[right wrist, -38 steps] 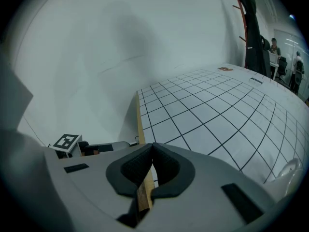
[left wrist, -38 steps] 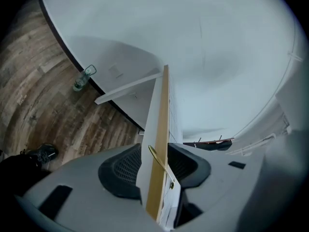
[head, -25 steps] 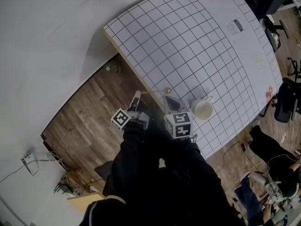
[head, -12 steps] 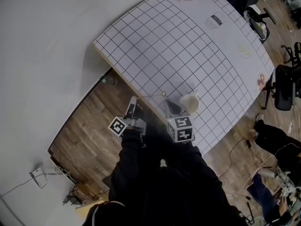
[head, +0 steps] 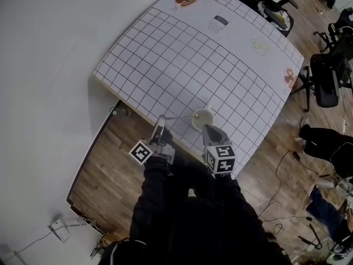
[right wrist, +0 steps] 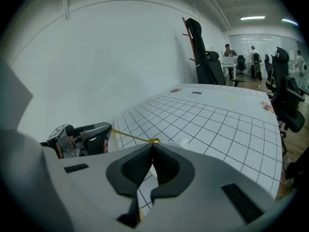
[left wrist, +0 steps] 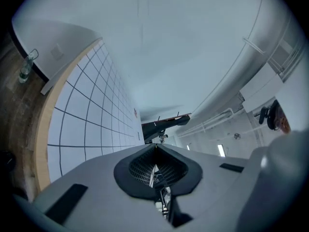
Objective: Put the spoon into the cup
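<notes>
A white cup [head: 202, 118] stands on the gridded table [head: 165, 65] near its front edge. A thin gold spoon [head: 177, 116] runs level from my left gripper [head: 160, 122] towards the cup, and its bowl reaches the cup's left rim. The left gripper [left wrist: 154, 150] is shut on the spoon's handle [left wrist: 152, 174]. My right gripper [head: 209, 128] hangs just in front of the cup, shut with nothing between its pads. In the right gripper view the spoon [right wrist: 130, 136] crosses above the shut jaws [right wrist: 152, 146] from the left gripper [right wrist: 106, 132]. A bit of the cup [right wrist: 182, 142] peeks past them.
Small stickers [head: 219, 22] lie at the table's far side. Office chairs [head: 325, 76] stand to the right. A bottle [head: 115, 112] sits on the wood floor by the table's left end, and cables [head: 287, 159] run on the floor at right. A white wall is at the left.
Both grippers have risen and moved along the table's front edge. The spoon's bowl has gone from well left of the cup to its rim. The right gripper now hangs in front of the cup.
</notes>
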### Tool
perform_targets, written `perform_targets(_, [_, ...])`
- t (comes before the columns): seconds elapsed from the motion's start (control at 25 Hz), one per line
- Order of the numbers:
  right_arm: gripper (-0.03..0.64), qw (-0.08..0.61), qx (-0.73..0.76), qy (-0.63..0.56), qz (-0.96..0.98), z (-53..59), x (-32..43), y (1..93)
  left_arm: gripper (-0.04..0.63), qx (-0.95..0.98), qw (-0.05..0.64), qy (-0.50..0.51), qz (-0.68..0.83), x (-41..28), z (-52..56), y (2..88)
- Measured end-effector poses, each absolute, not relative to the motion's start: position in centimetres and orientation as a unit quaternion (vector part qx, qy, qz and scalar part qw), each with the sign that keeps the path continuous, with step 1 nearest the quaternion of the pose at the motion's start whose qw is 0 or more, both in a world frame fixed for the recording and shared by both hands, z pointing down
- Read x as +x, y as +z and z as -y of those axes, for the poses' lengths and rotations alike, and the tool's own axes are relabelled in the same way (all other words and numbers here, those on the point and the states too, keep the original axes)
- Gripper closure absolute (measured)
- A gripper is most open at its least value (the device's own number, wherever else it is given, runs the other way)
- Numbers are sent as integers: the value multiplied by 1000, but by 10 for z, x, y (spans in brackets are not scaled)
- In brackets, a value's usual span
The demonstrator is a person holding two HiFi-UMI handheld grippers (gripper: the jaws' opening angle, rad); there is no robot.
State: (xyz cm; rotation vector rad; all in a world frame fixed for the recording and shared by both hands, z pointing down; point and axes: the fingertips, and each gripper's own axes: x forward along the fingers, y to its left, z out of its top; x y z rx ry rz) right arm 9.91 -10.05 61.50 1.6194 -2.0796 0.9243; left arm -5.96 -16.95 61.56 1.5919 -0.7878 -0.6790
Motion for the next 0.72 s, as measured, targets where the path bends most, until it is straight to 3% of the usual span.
perform_targets(0.28, [595,164,592,336,714,89,127,621,560,731,558,-138,368,-19,163,650])
perform_targets(0.72, [595,162,608,344,697,76,152,630,558,729,567,-122,365,11,157,672])
